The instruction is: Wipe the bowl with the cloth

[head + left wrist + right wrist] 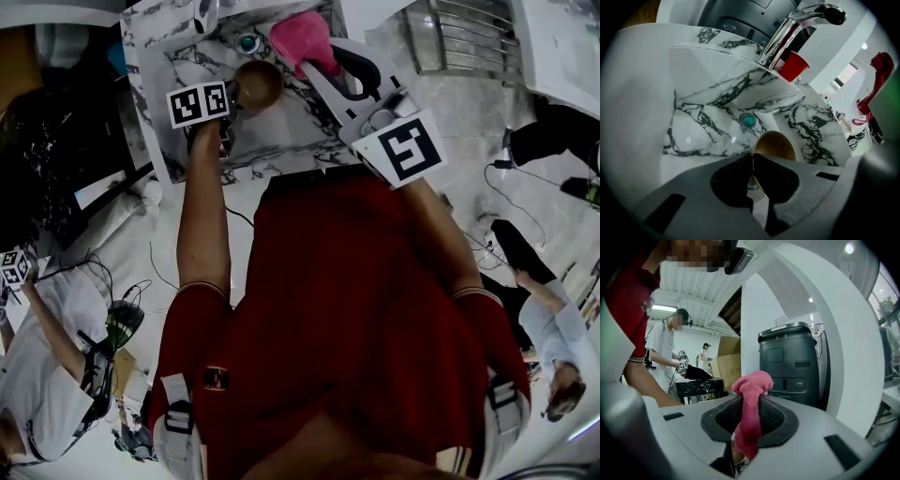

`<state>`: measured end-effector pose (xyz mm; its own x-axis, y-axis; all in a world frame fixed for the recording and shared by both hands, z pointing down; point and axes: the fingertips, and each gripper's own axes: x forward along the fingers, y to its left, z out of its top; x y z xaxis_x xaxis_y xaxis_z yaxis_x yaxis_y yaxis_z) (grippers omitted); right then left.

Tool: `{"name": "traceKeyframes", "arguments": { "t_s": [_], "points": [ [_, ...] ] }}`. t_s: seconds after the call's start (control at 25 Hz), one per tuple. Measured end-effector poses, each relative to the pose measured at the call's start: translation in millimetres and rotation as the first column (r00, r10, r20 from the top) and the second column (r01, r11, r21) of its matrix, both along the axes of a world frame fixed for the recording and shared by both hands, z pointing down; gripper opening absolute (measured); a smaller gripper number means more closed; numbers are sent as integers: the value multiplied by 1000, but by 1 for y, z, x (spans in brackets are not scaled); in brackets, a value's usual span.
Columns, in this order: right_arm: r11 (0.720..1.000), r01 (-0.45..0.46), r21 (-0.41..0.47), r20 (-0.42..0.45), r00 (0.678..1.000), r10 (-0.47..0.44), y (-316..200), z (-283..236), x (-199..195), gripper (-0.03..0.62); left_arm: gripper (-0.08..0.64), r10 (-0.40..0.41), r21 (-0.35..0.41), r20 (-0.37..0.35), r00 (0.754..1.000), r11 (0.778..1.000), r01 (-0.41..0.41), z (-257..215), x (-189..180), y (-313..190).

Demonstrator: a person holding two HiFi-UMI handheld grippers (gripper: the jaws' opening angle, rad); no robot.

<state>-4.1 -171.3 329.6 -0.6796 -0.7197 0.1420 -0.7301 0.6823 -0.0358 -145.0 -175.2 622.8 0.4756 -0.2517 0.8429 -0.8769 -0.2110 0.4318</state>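
Left gripper (752, 165) is pinched tight on the rim of the brown bowl (776, 144), which is held over the marble sink (708, 117) at frame centre, just below the green drain (748, 121). The rim runs edge-on, straight up between the jaws. At upper centre of the head view, the right gripper (311, 64) clamps the pink cloth (750, 401). The cloth's long axis is vertical, with the bunched end poking up past the pads.

Bowl (776, 142), near half behind left gripper (752, 161)
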Motion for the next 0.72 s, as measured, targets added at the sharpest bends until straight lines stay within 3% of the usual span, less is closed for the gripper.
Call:
{"name": "traceKeyframes", "arguments": {
  "t_s": [0.4, 0.72],
  "points": [
    [1000, 8, -11, 1, 1000, -8, -2, 4, -2, 81, 23, -7, -4, 11, 1000, 1000, 7, 2, -3, 0],
    [1000, 18, -5, 7, 1000, -18, -1, 2, -5, 81, 83, -27, 39, 13, 1000, 999, 26, -10, -7, -5]
  ]
}}
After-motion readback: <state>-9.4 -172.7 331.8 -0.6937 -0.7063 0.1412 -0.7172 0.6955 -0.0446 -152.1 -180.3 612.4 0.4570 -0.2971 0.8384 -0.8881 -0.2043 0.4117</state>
